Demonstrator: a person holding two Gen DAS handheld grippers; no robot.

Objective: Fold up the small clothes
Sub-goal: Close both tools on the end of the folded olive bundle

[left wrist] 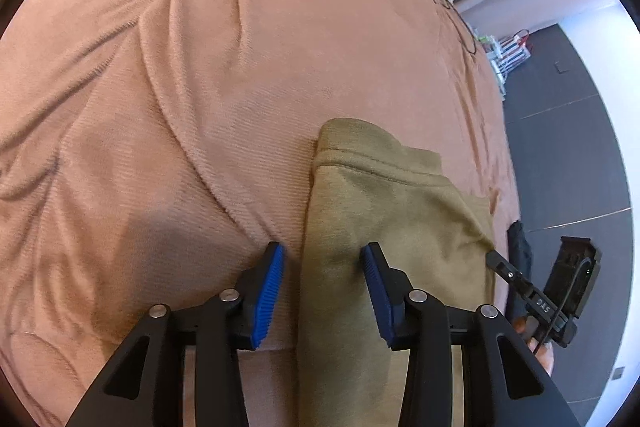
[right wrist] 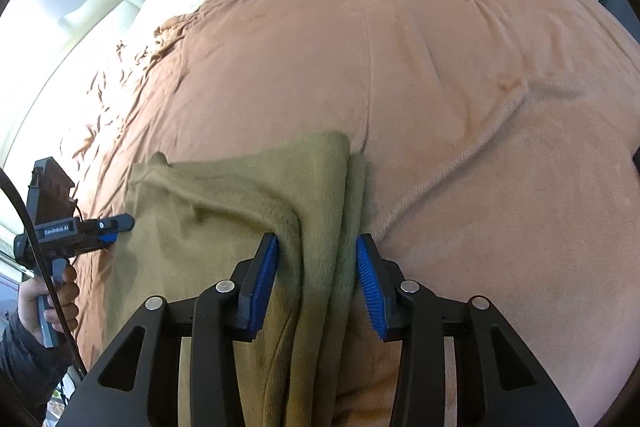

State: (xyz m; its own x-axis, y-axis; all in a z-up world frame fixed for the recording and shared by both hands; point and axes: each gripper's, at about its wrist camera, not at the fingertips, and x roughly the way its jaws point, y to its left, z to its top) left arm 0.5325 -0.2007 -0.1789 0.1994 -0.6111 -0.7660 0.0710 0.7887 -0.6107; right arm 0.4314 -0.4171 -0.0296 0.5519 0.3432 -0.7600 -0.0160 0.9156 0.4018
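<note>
Left wrist view: the left gripper hangs low over the near part of the blanket, its jaws spread wide and gripping nothing. They straddle the left edge of the garment, an olive piece lying flat at the near right of the blanket. One pad sits over bare blanket, the other over cloth, which looks like a stance for pinching that edge. The garment's hem runs across its far side. At the far right edge the right gripper reaches the garment's other side.

Right wrist view: the right gripper is likewise wide open and holds nothing. Its jaws bracket a bunched, doubled ridge of the garment along its right edge, probably so both layers can be taken in one pinch. The left gripper, held by a hand, touches the garment's left edge. With one tool at each side, the cloth seems set up for a lengthwise fold.
</note>
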